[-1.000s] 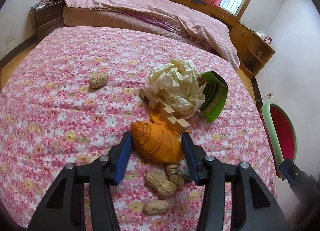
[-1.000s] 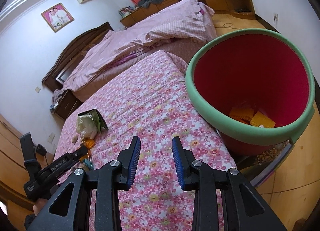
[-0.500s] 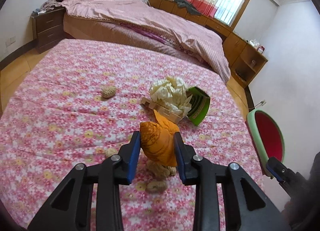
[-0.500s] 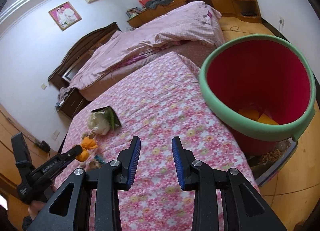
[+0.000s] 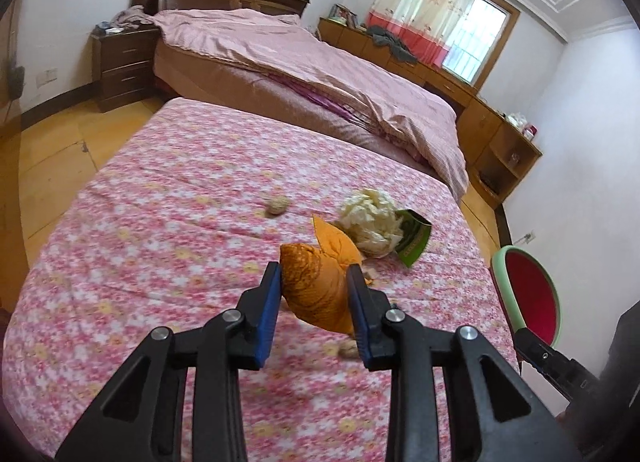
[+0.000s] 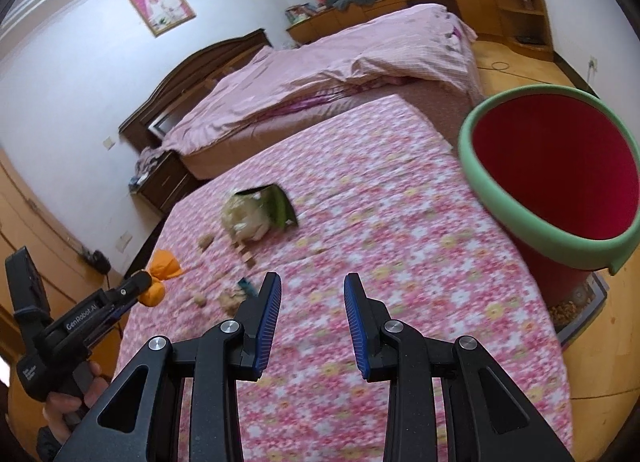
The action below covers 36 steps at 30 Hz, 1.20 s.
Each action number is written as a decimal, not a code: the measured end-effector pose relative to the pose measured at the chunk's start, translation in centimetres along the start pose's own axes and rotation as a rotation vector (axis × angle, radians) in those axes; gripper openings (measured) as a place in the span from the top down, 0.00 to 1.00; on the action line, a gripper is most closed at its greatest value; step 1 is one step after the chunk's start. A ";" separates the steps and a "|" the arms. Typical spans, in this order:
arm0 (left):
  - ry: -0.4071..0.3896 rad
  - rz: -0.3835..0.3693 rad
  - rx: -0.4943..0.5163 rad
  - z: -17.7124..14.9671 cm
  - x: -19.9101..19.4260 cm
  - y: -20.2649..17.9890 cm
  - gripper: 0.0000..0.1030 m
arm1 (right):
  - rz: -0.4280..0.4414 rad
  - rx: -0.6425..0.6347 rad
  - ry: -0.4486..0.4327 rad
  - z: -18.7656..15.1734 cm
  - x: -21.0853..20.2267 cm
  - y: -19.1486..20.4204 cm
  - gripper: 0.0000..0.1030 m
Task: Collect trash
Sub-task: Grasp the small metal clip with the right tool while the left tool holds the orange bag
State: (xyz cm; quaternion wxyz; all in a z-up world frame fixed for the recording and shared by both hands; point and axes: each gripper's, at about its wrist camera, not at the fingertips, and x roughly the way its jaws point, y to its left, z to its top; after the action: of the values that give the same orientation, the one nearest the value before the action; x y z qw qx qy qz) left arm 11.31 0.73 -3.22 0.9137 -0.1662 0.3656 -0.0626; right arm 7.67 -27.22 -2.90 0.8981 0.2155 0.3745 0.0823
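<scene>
My left gripper [image 5: 314, 268] is shut on an orange peel [image 5: 316, 294] and holds it clear above the pink floral bedspread [image 5: 160, 221]. The right wrist view shows the same left gripper [image 6: 140, 290] at the left with the orange peel [image 6: 162, 268] in it. On the bedspread lie a crumpled tissue [image 5: 372, 217], a green packet [image 5: 416, 238], a walnut [image 5: 277, 205] and peanut shells [image 5: 348, 350]. My right gripper [image 6: 312, 278] stands open over the bedspread with nothing between its fingers. A red bin with a green rim [image 6: 466, 141] stands at the bed's right edge.
Small wooden blocks [image 6: 248, 256] lie near the tissue [image 6: 244, 217]. A second bed with a pink quilt [image 5: 300, 61] stands beyond. The wooden floor [image 5: 52, 149] runs along the left. Cabinets [image 5: 500, 141] line the far right wall. A hand [image 6: 64, 410] holds the left gripper's handle.
The left gripper's jaws closed on the orange peel and lifted it up and back off the bedspread. The right gripper swung so the bin slid to the right of its view.
</scene>
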 end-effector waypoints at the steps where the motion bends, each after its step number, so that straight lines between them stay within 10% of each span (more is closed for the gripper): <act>1: -0.002 0.006 -0.009 -0.1 -0.2 0.5 0.68 | 0.005 -0.010 0.006 -0.1 0.2 0.4 0.68; 36: 0.061 0.101 -0.146 -1.2 3.6 9.1 0.68 | 0.075 -0.120 0.191 -0.9 13.6 6.5 0.68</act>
State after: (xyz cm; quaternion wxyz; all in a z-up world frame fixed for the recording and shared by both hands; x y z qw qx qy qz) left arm 13.06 8.05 -9.56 0.8896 -0.2118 0.4046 0.0054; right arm 16.71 -16.89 -9.21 0.8658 0.1664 0.4446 0.1582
